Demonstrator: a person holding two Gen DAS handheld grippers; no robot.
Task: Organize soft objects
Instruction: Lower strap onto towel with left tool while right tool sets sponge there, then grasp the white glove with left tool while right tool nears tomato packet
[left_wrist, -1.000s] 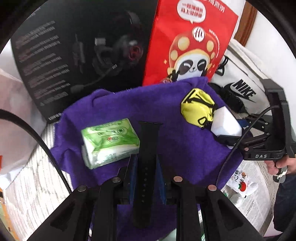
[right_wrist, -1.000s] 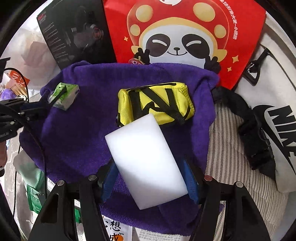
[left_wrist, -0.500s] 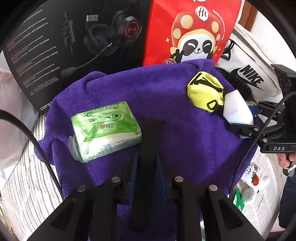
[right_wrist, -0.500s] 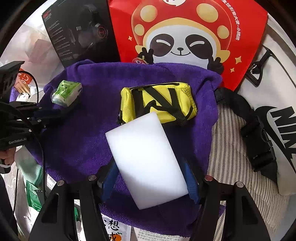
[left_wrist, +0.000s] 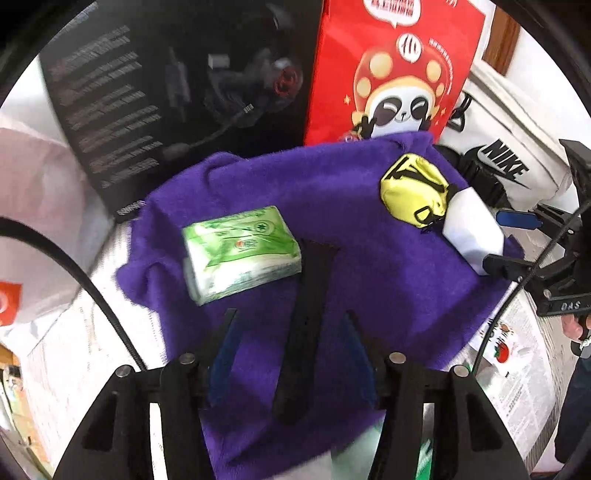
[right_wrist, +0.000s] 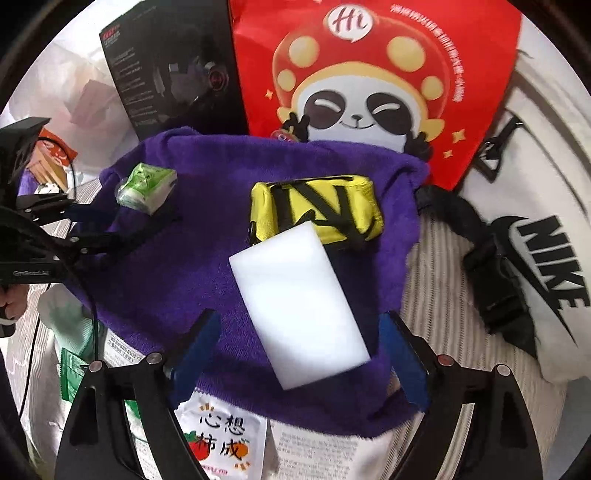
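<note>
A purple towel (left_wrist: 332, 206) (right_wrist: 207, 177) is spread out. On it lie a green tissue pack (left_wrist: 240, 251) (right_wrist: 147, 188), a black watch strap (left_wrist: 306, 325), a yellow pouch (left_wrist: 413, 192) (right_wrist: 317, 203) and a white sponge (right_wrist: 299, 306) (left_wrist: 472, 236). My left gripper (left_wrist: 291, 354) is open, its blue pads apart on either side of the strap. My right gripper (right_wrist: 299, 354) is open, its pads apart on either side of the sponge, which lies on the towel against the pouch.
A black headset box (left_wrist: 166, 92) and a red panda bag (right_wrist: 369, 81) stand behind the towel. A white Nike bag (right_wrist: 535, 240) with a black buckle strap lies to the right. Printed packets (right_wrist: 221, 439) lie at the towel's near edge.
Both grippers have opened: the left has let go of the black strap and the right has let go of the white sponge. Both objects now rest on the towel.
</note>
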